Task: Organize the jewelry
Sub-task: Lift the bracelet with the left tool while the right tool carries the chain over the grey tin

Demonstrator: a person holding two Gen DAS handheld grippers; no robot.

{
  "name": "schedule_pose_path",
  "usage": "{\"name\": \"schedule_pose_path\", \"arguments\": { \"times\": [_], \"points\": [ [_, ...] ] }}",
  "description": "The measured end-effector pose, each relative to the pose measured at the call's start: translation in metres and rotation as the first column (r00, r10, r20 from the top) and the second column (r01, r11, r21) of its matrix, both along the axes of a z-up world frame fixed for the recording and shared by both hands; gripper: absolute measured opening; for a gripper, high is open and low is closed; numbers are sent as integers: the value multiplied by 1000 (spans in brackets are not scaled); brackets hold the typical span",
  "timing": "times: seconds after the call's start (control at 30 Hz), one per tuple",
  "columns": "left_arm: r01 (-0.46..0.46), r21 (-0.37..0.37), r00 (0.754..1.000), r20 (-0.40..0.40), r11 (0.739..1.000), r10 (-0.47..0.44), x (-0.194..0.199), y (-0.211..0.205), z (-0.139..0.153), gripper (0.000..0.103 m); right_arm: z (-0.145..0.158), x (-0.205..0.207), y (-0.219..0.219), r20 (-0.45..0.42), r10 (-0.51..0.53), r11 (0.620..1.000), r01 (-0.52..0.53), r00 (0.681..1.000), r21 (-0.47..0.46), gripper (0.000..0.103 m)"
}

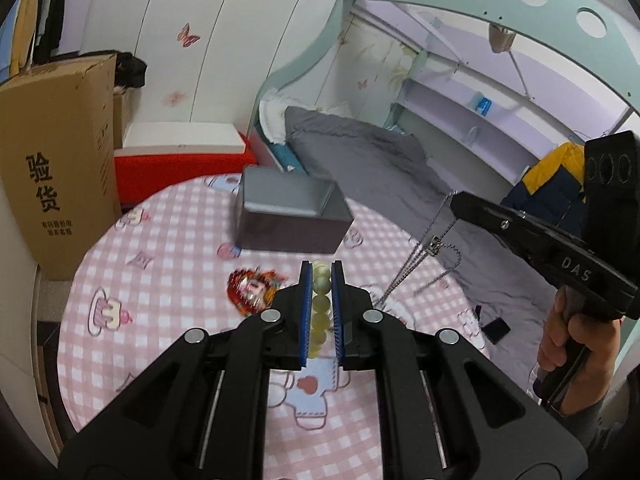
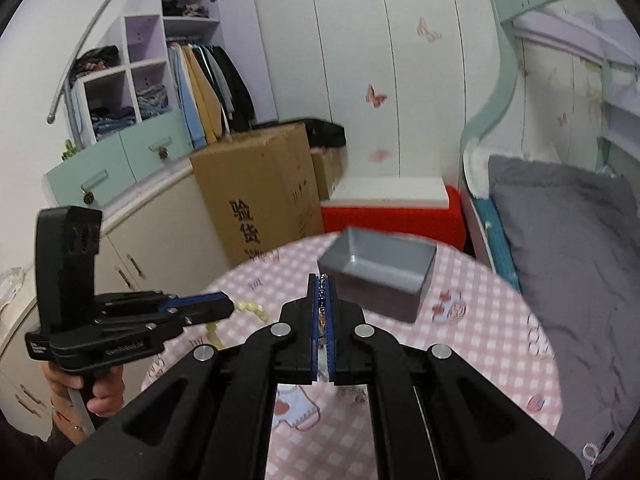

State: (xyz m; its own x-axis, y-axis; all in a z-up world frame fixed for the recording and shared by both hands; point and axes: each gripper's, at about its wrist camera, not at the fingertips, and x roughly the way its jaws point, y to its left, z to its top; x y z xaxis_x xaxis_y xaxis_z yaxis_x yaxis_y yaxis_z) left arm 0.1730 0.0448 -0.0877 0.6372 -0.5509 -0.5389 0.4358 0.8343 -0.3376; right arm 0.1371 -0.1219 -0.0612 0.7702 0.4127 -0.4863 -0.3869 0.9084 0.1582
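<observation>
Carrying jewelry toward grey box (image 1: 292,216): left gripper (image 1: 321,280) clamps pale green bead bracelet (image 1: 320,312), right gripper (image 2: 323,292) pinches silver chain necklace (image 1: 412,264). Box sits just ahead of both. Next: likely position over opening, release.

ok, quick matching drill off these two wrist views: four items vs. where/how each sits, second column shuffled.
Items:
1. bead bracelet
2. chain necklace
3. grey box
4. red ornament

States:
A. open, on the table
B. clamped in the left claw
C. lying on the checked cloth
D. dangling from the right claw

Pairs: 1-B, 2-D, 3-A, 4-C
</observation>
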Motion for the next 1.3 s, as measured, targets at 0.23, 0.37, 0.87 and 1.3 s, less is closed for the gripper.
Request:
{"name": "schedule_pose_path", "arguments": {
  "times": [0.23, 0.37, 0.87, 1.3],
  "points": [
    [39, -19, 998, 49, 999, -38, 9, -8, 33, 9, 28, 7, 4, 76, 12, 1000, -10, 997, -21, 1],
    [66, -23, 995, 77, 998, -64, 21, -16, 53, 9, 44, 13, 4, 112, 13, 999, -10, 994, -30, 1],
    [33, -2, 997, 75, 999, -33, 121, -40, 78, 9, 77, 100, -8, 168, -16, 997, 28, 986, -73, 1],
    [28, 83, 990, -138, 996, -17, 199, -65, -15, 10, -8, 153, -16, -28, -12, 998, 10, 1000, -63, 1]
  ]
}}
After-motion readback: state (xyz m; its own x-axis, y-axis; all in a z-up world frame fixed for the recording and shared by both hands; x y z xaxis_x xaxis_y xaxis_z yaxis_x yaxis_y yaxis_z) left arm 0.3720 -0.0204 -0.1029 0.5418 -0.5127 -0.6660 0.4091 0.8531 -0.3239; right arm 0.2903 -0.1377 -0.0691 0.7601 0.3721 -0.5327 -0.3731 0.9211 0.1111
